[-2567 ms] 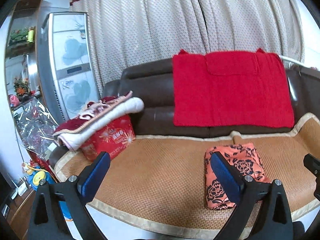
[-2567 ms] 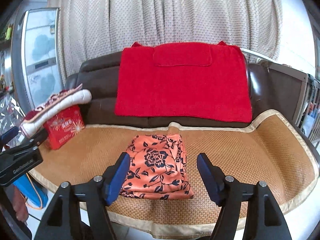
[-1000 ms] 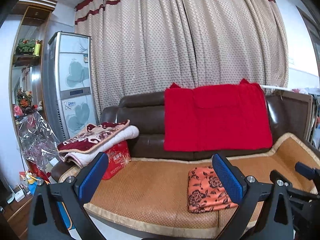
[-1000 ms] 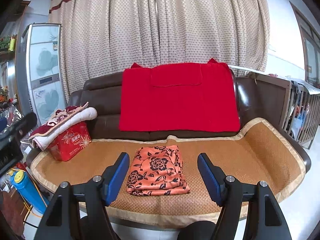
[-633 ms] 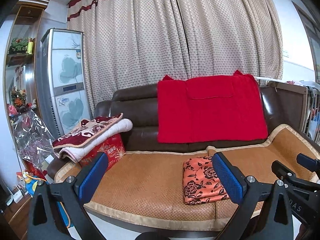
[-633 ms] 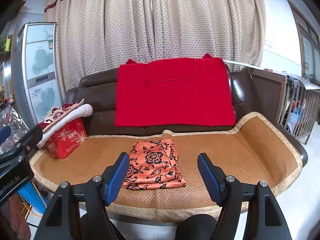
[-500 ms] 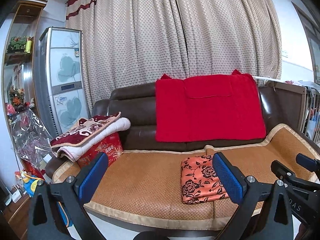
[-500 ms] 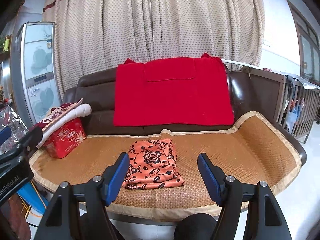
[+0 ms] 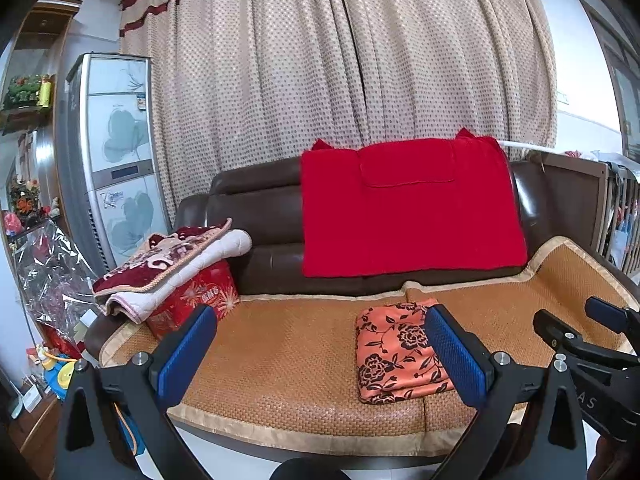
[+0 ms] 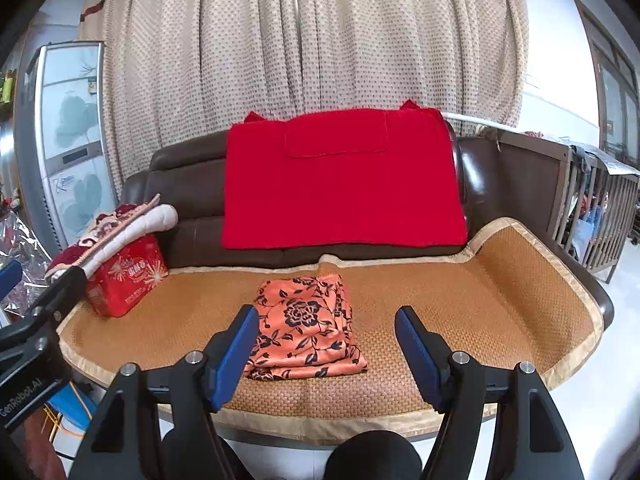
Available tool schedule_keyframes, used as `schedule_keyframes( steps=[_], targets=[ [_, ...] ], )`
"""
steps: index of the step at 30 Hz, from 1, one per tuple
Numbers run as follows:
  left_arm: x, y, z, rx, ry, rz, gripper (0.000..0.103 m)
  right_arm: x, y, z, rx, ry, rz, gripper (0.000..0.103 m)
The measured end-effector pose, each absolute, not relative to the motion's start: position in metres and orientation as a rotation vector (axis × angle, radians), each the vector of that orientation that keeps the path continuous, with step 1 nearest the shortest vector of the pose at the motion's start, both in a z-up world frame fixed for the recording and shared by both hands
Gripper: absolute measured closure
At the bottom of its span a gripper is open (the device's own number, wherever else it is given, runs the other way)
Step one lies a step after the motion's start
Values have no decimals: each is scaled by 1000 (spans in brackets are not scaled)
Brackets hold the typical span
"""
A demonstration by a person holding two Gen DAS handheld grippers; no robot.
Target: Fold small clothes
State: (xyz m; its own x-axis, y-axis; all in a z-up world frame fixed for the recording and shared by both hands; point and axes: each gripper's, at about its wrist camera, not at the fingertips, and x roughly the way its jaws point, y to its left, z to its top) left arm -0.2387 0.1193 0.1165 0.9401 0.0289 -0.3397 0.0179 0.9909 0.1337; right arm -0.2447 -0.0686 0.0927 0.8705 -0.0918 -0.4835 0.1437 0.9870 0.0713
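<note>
Honestly looks done: orange floral cloth (image 10: 306, 326) sits folded mid-frame on the sofa mat (image 10: 500, 308). Left gripper (image 9: 320, 354) and right gripper (image 10: 326, 344) both gape wide, holding nothing.

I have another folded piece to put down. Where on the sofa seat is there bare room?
Bare mat lies right of the folded orange floral garment, up to the armrest, and between it and the red box. The left end is crowded with box and blanket.
</note>
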Motion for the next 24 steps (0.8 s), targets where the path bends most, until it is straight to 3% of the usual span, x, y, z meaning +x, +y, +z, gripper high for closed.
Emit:
schedule_keyframes(
  steps=[24],
  targets=[
    [-155, 63, 80, 187, 488, -56, 0, -182, -124, 60, 170, 601, -203, 29]
  ],
)
